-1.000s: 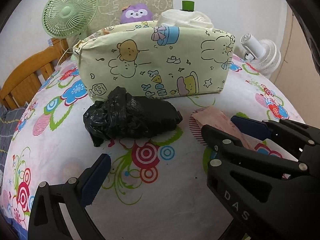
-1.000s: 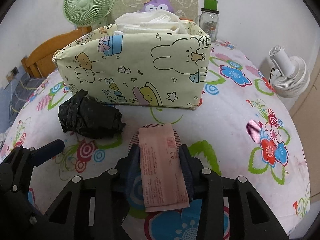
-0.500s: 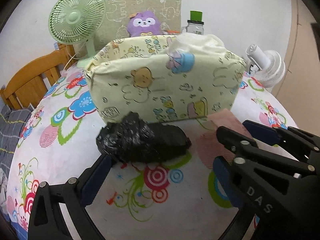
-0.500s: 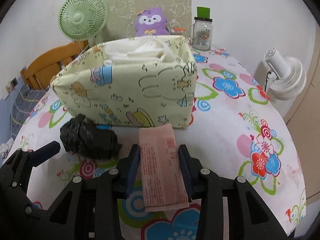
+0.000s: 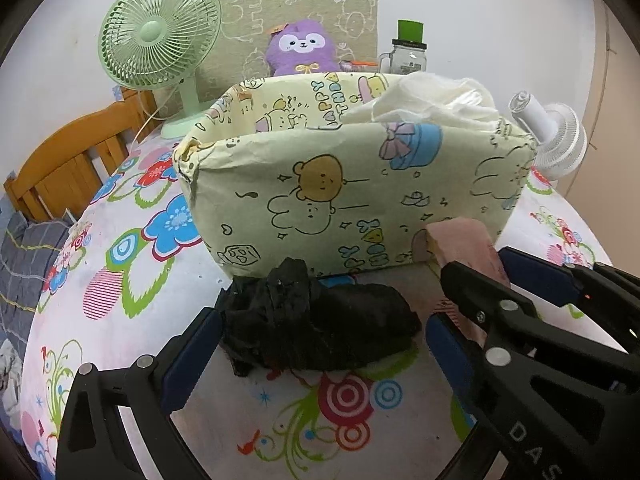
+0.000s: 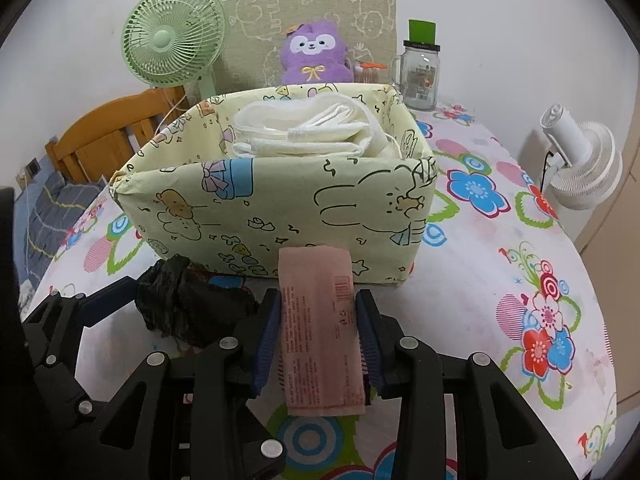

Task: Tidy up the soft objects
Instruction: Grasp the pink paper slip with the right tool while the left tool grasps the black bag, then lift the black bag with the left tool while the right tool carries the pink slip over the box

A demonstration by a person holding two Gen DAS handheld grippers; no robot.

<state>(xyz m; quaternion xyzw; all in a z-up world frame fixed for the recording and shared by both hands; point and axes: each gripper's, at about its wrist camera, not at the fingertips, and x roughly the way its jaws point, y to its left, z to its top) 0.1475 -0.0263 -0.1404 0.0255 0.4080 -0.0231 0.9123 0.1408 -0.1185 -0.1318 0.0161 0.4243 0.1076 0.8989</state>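
The right gripper (image 6: pixel 318 332) was clamped on the pink packet (image 6: pixel 320 328), whose long axis pointed straight at the yellow fabric box (image 6: pixel 280 208) just ahead, mid-desk. The left gripper (image 5: pixel 320 344) stood released, straddling the black bundle (image 5: pixel 320 328) lying crosswise beside the box's near wall. Since a second earlier, both had closed on the box, which loomed larger.

The right gripper (image 6: pixel 320 336) clamps a pink packet (image 6: pixel 320 332) between its blue pads. Just ahead stands the cartoon-print fabric box (image 6: pixel 280 208) holding white folded cloths (image 6: pixel 304 132); a black bundle (image 6: pixel 188 304) lies to its left.
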